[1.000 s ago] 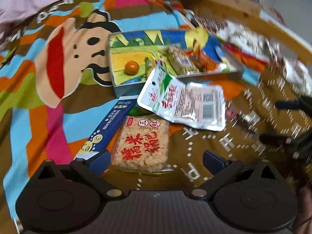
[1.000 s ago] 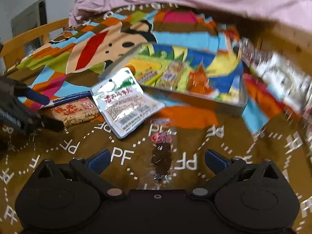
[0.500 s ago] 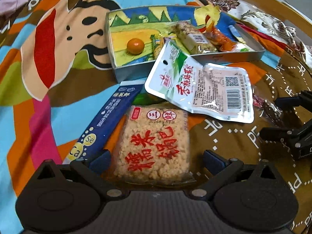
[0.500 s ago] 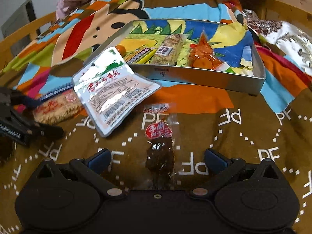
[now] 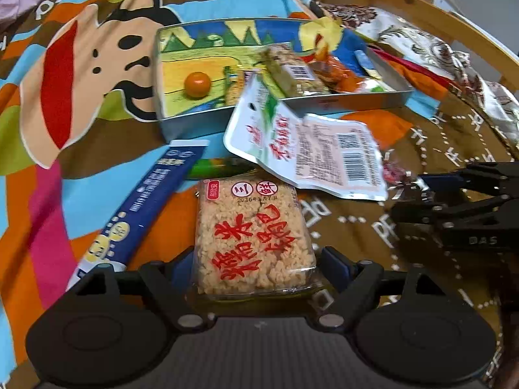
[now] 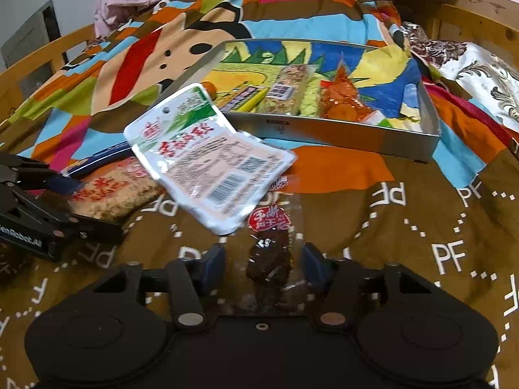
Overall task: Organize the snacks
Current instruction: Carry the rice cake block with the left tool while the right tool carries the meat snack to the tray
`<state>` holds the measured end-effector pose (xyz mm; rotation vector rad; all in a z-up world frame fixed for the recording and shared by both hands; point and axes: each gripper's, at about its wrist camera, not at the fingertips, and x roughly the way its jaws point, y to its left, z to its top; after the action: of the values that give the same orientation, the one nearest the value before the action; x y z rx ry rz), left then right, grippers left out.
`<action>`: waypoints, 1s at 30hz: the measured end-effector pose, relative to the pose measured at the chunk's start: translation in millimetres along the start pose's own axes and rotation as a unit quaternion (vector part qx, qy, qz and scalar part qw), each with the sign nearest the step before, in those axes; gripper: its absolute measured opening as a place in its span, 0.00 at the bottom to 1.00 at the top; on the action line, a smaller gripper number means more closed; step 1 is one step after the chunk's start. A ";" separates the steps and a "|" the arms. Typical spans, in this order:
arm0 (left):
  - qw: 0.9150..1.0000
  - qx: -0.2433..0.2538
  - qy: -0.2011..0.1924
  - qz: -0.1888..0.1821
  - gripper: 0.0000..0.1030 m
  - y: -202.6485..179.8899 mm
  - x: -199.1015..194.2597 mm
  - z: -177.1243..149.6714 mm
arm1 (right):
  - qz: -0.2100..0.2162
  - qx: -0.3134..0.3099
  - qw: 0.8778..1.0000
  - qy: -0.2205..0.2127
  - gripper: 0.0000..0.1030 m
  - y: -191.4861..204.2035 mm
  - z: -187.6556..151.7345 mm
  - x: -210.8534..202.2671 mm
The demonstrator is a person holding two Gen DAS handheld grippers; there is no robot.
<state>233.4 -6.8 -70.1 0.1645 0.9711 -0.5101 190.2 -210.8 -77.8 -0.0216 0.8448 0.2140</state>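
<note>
- Closing on two snacks at once seems to be the step in hand: the left tongs straddle the near end of the rice cracker pack, blue pads just beside its edges, though whether they already pinch the wrapper I cannot tell.
- The right tongs bracket the dark jerky packet, with a visible gap at each pad, so they read as open and nothing is gripped.
- To do it well, I would close each pair squarely across the packet's width and take the solid contents, not just loose film, since the clear wrappers look slippery and likely to crumple.
- Lifting straight up before heading for the metal tray, which lies well ahead of both tongs, should keep neighbours undisturbed.
- The white pouch lies just beyond the rice cracker pack and overlaps its far edge; it also leans on the tray's near wall, so it may drag along or block the path.
- A blue sachet lies just left of the left tongs, near the left pad, and could get caught.
- The tray already holds an orange ball, a granola bar and an orange packet; free floor shows at its left end.
- All this rests on a cartoon-print blanket, soft and uneven, so pressing down may sink the packets.
</note>
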 end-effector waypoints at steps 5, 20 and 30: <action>1.000 0.016 0.000 0.005 0.84 -12.4 -0.7 -1.4 | 0.008 -0.010 1.000 0.003 0.50 9.4 -2.3 -0.6; 1.000 -0.024 -0.016 0.011 0.75 -2.2 12.3 9.6 | -0.033 -0.044 0.998 0.008 0.48 22.2 -5.5 2.5; 1.000 0.001 -0.001 0.005 0.74 -29.4 -1.3 -2.1 | -0.029 -0.051 0.998 0.015 0.52 25.3 -10.5 -4.9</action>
<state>217.0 -31.3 -67.6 0.1705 0.9683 -0.5013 174.4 -188.0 -79.5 -0.1457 0.8608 0.2027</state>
